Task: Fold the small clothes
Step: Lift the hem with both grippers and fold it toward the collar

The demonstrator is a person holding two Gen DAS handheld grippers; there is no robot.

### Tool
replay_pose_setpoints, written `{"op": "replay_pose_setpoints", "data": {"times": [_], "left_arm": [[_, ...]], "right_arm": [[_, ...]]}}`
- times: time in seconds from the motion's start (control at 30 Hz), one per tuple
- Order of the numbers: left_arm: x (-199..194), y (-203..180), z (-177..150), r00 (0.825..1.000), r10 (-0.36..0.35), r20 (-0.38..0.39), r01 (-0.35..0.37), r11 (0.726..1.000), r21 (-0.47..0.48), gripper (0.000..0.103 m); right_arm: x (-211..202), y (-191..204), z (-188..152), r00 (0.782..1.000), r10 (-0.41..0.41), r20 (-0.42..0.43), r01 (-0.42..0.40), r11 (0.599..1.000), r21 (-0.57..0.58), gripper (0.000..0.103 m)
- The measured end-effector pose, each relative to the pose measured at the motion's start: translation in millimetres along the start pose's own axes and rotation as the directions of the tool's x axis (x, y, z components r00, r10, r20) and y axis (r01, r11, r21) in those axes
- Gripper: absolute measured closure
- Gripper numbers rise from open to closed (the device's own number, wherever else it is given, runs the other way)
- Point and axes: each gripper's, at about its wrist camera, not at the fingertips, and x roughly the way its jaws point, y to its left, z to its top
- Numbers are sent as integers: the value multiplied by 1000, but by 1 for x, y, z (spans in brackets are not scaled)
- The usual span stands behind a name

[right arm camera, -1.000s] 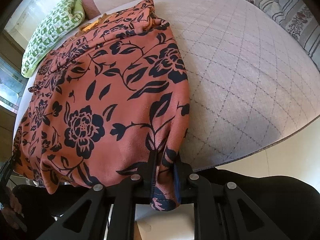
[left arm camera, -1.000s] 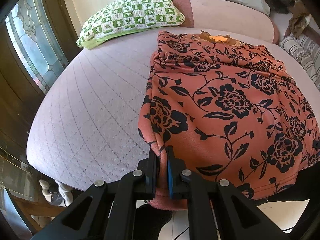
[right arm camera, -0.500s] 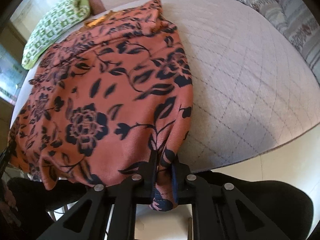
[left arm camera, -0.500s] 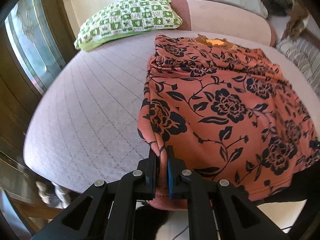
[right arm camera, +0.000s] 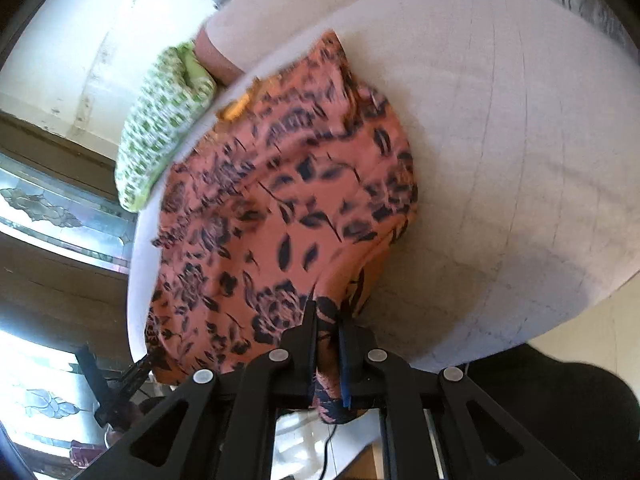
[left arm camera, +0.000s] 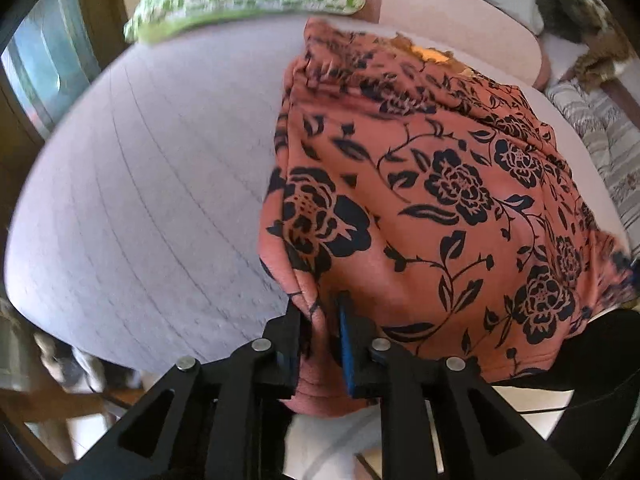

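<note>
A small garment of salmon-orange cloth, printed with black roses, leaves and winding stems, lies spread over the pale quilted bed. A yellow-orange neck opening shows at its far end, close to the pillows. Folds bunch along the far part and down the left edge. The near hem hangs over the edge of the bed, and both its near corners are gathered into pinched bunches.
</note>
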Motion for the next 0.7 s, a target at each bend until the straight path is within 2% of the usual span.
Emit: {"op": "replay_pose_setpoints", "data": {"times": [0.07, 0.13, 0.2, 0.3, 0.33, 0.37, 0.43, 0.5, 0.53, 0.57, 0.63, 0.67, 0.7], "left_arm": [[3, 3, 0, 999, -34, -20, 34, 999, -17, 77], [6, 4, 0, 997, -65, -33, 64, 998, -29, 77], [7, 3, 0, 996, -83, -39, 82, 996, -29, 77], [8, 3, 0, 995, -95, -39, 94, 995, -35, 77], [8, 3, 1, 994, -100, -34, 99, 994, -37, 80], [7, 3, 1, 994, -109, -28, 108, 993, -36, 87], [6, 5, 1, 994, -111, -19, 110, 993, -37, 92], [6, 5, 2, 993, -113, -16, 113, 993, -37, 92], [6, 4, 2, 993, -115, -15, 114, 993, -36, 92], [5, 4, 2, 993, -119, -14, 119, 992, -32, 92], [6, 3, 2, 992, -125, -21, 124, 992, -23, 92], [7, 1, 3, 992, -127, -29, 126, 992, -12, 92], [6, 1, 3, 992, -119, -28, 119, 993, -6, 92]], "right_arm": [[13, -5, -2, 998, -21, -52, 21, 1000, 6, 93], [19, -8, -5, 996, -57, -75, 58, 998, 7, 90], [21, -11, -4, 994, -60, -91, 62, 998, 15, 86], [20, -17, -2, 991, -85, -101, 89, 995, 34, 52], [17, -19, -2, 993, -76, -87, 80, 996, 40, 28], [13, -20, -3, 996, -64, -61, 67, 997, 49, 23], [6, -25, -4, 998, -49, -28, 50, 997, 53, 23], [13, -27, -7, 998, -42, -36, 44, 998, 49, 23], [16, -28, -8, 998, -46, -47, 48, 998, 51, 29], [23, -30, -10, 996, -65, -67, 69, 996, 51, 43], [28, -28, -13, 990, -111, -84, 114, 993, 35, 54], [28, -25, -14, 989, -118, -93, 119, 993, 14, 75], [29, -23, -14, 989, -89, -118, 91, 996, 10, 91]]}}
